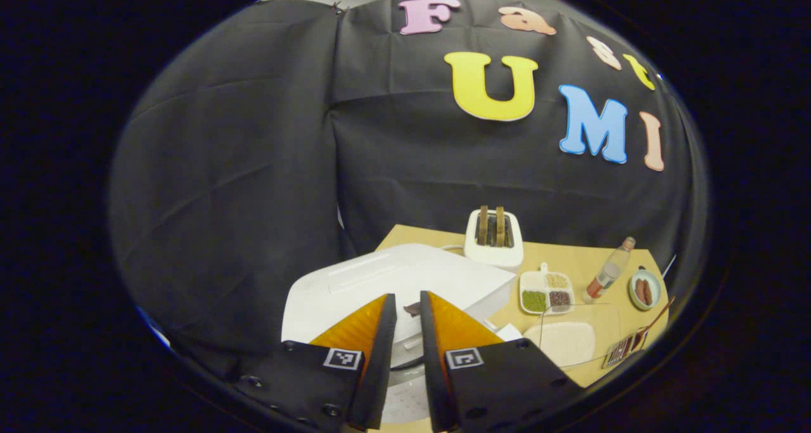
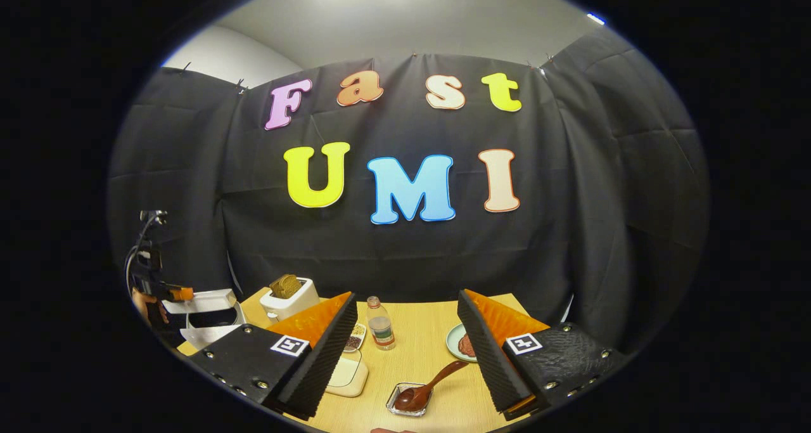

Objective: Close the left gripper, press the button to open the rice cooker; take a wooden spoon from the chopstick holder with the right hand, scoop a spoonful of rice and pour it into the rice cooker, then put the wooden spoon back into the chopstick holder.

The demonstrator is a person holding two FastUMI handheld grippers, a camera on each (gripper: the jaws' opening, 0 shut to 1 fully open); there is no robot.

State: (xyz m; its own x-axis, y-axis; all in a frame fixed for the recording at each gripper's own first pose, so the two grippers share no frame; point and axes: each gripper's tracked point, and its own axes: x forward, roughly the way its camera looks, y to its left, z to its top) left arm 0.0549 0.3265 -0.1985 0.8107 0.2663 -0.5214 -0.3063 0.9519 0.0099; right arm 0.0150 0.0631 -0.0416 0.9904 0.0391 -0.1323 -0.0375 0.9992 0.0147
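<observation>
Rice cooker sits at the counter's left edge — in the right gripper view its lid stands raised over the dark pot. Left tongs hover just above it, fingers narrowed to a slim gap, gripping nothing. Right tongs gape wide and empty — between them the wooden spoon rests in a small clear holder near the counter's front edge.

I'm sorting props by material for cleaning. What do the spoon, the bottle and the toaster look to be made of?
The spoon looks like dark wood with a smooth sheen, reddish-brown throughout. The bottle appears to be clear plastic: see-through body with a label band. The toaster seems to be white plastic or painted metal; its matte shell leaves that open.
</observation>
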